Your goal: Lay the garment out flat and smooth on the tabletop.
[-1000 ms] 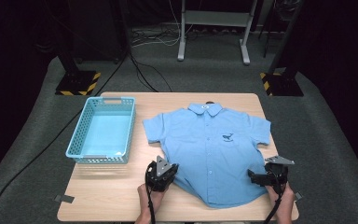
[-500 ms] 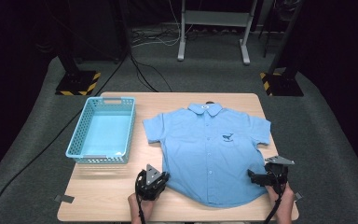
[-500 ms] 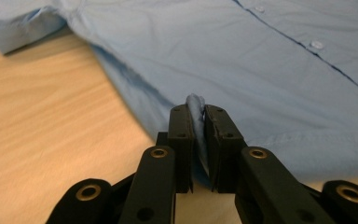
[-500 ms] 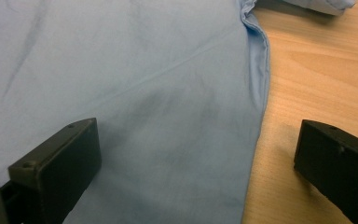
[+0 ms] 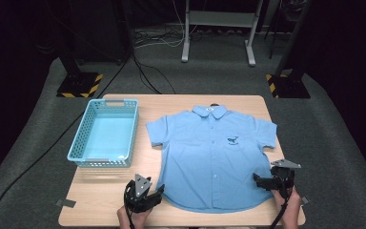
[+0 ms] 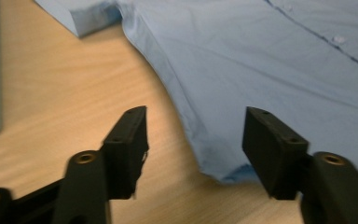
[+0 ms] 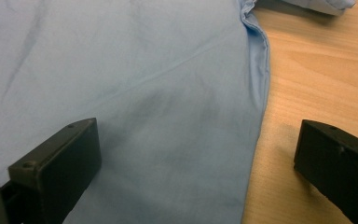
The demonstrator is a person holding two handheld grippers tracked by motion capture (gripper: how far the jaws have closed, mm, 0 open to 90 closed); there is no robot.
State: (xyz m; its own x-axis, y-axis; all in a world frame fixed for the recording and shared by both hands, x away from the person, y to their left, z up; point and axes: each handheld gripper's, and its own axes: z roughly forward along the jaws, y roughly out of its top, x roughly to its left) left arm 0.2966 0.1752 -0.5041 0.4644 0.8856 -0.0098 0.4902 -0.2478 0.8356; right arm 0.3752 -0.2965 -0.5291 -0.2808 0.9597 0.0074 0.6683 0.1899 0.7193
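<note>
Your left claw has just been opening; the shirt hem corner lies between its jaws, ungripped. Your right claw stands wide astride the shirt's other side edge. Shirt lies flat on the table, basket beyond; your hands are cut off

The right gripper is hovering with its two black jaws standing wide apart at the bottom corners of the frame; the light blue shirt is lying flat across the left and centre, its hemmed edge running down beside the bare wooden table at right
</note>
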